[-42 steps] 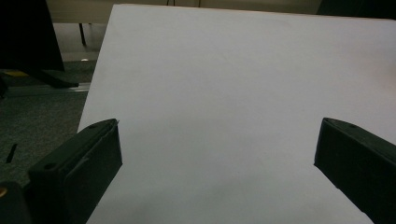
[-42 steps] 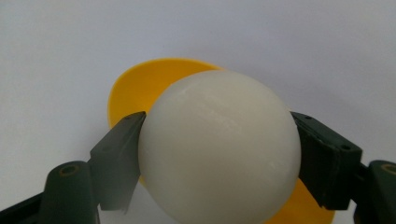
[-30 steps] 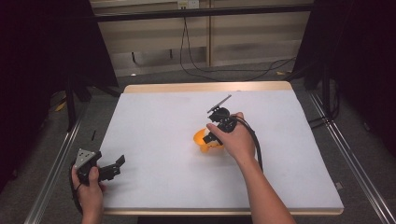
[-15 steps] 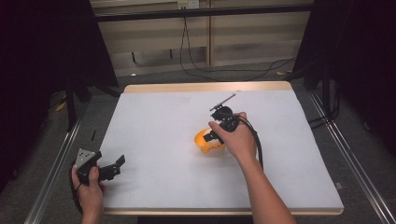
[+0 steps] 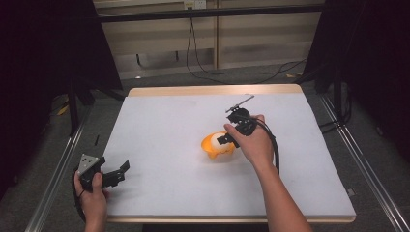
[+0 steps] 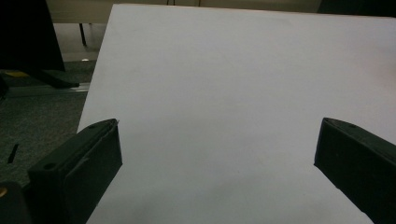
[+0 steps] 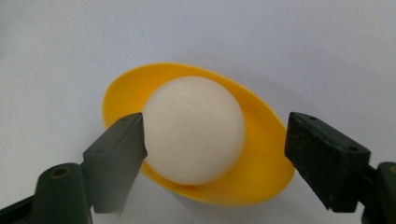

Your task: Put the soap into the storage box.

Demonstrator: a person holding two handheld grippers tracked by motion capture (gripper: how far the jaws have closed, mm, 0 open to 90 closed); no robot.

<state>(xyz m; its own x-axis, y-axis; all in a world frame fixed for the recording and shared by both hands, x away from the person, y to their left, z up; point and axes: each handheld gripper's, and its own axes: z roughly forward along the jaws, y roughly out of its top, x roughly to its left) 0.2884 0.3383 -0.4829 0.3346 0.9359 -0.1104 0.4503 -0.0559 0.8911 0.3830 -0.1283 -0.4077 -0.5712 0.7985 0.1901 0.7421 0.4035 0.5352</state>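
Note:
A small yellow bowl (image 5: 215,146) sits near the middle of the white table (image 5: 164,121), and a white ball (image 7: 194,135) lies in the bowl (image 7: 261,163). My right gripper (image 5: 224,140) hovers just over it. In the right gripper view its jaws have just been opening and the gripper (image 7: 215,123) straddles the ball. The left pad sits close to the ball and the right pad stands clear of it. My left gripper (image 5: 122,172) rests at the table's front left corner; in the left gripper view it (image 6: 219,128) stands wide open over bare table.
Metal rails (image 5: 53,191) run along both sides of the table, with dark floor beyond. Black cables (image 5: 208,72) lie on the floor behind the far edge. The right gripper's cable (image 5: 275,145) loops over the person's wrist.
The right hand has shifted slightly to the right above the bowl. The left hand has kept still.

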